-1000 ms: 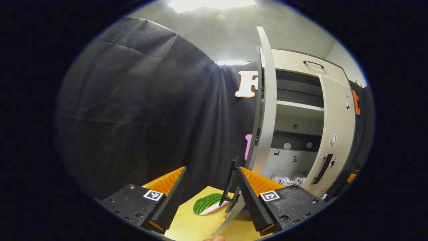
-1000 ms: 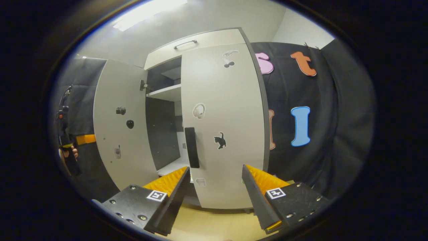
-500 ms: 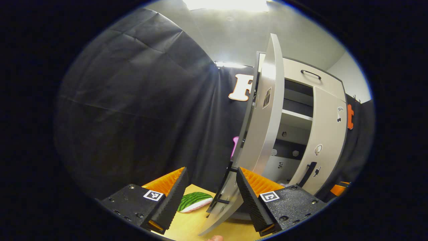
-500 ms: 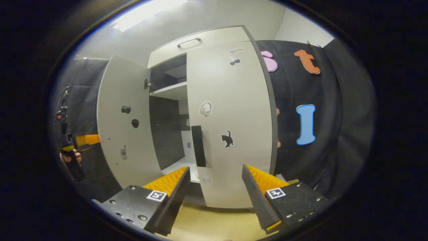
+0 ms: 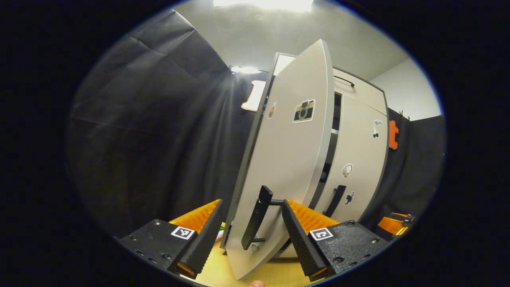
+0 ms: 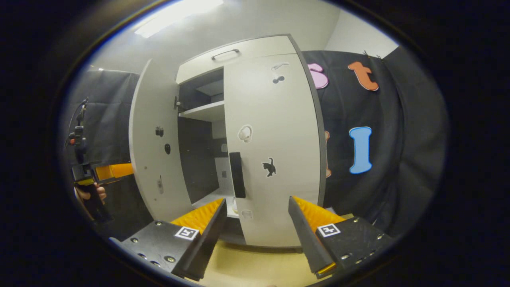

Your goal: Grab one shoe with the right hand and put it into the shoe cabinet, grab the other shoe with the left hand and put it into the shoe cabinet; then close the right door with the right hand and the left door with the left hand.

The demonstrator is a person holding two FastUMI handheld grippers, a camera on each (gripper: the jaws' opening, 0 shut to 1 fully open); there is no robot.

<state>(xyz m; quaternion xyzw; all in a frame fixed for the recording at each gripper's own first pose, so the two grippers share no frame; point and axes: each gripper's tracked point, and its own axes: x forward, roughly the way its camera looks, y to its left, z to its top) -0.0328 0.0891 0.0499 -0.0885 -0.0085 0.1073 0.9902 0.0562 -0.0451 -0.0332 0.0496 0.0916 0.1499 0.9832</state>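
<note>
The pale shoe cabinet (image 6: 235, 52) stands ahead. Its right door (image 6: 275, 131) lies flat against the front, with a dark handle (image 6: 237, 174). The left door (image 5: 287, 159), marked with a camera sticker, stands partly open at an angle, and a gap shows shelves (image 6: 203, 111) inside. My left gripper (image 5: 251, 235) is open, and the left door's dark handle (image 5: 254, 217) sits between its fingers. My right gripper (image 6: 255, 233) is open and holds nothing, a short way in front of the right door. The left gripper (image 6: 107, 172) and the hand holding it show beside the left door.
Black cloth walls close in on both sides of the cabinet. The floor (image 6: 247, 267) is yellow wood. A sliver of a green striped thing (image 5: 220, 229) lies on the floor behind the left door. The right gripper (image 5: 392, 224) appears at the far right.
The left door has swung well toward shut, and the left gripper has come round to its front face with the handle between its fingers. The right gripper has barely moved.
</note>
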